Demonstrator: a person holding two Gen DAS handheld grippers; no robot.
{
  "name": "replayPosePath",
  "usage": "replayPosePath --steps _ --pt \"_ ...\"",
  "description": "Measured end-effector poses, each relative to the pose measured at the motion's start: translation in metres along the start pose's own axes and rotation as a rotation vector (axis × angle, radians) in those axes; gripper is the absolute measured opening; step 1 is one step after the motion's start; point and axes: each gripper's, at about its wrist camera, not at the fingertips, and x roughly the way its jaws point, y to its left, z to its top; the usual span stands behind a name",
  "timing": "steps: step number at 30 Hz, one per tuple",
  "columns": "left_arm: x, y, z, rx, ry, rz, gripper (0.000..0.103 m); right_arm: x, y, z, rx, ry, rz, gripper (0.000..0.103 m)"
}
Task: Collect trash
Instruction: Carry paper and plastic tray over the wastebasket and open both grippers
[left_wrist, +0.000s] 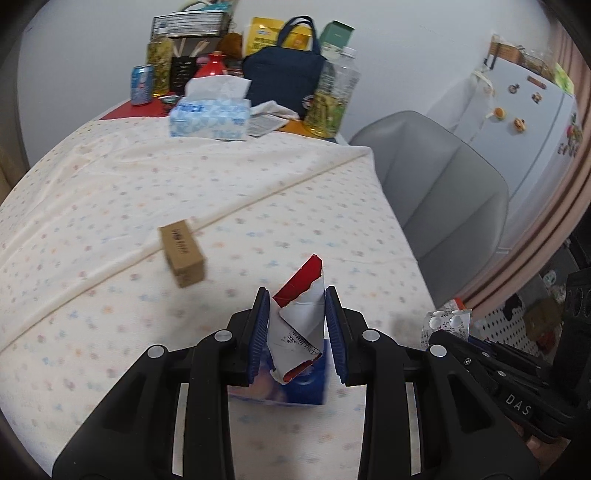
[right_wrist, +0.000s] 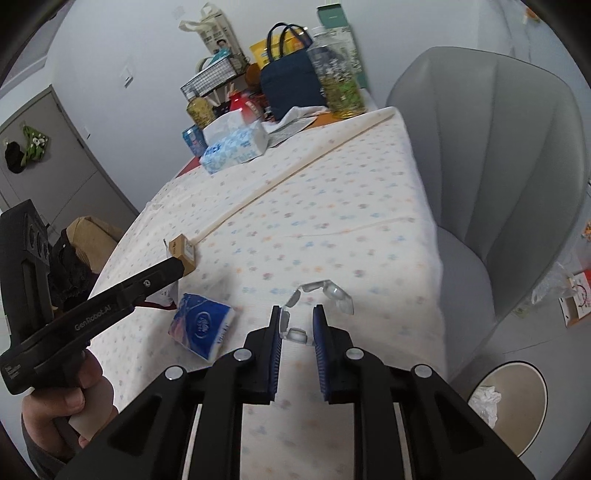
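My left gripper (left_wrist: 297, 295) is shut on a torn red and white paper wrapper (left_wrist: 301, 317) and holds it just above the table. Under it lies a blue tissue pack (left_wrist: 295, 387), which also shows in the right wrist view (right_wrist: 201, 325). My right gripper (right_wrist: 296, 310) is shut on a clear plastic blister pack (right_wrist: 328, 291) near the table's right edge. In the left wrist view the blister pack (left_wrist: 448, 321) sticks up from the right gripper. A small brown cardboard box (left_wrist: 183, 254) lies on the dotted tablecloth (left_wrist: 258, 192), beyond both grippers.
A round bin (right_wrist: 513, 402) with crumpled paper stands on the floor, lower right of the table. A grey chair (right_wrist: 498, 166) is pushed against the table's right side. At the far end stand a tissue box (left_wrist: 208, 118), a navy bag (left_wrist: 284, 70), jars and a can.
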Motion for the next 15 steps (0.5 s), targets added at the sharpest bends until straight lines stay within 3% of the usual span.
replayPosePath --steps 15 --pt "0.038 -0.113 -0.015 0.146 0.073 -0.147 0.031 -0.064 -0.104 -0.022 0.141 -0.059 -0.145 0.017"
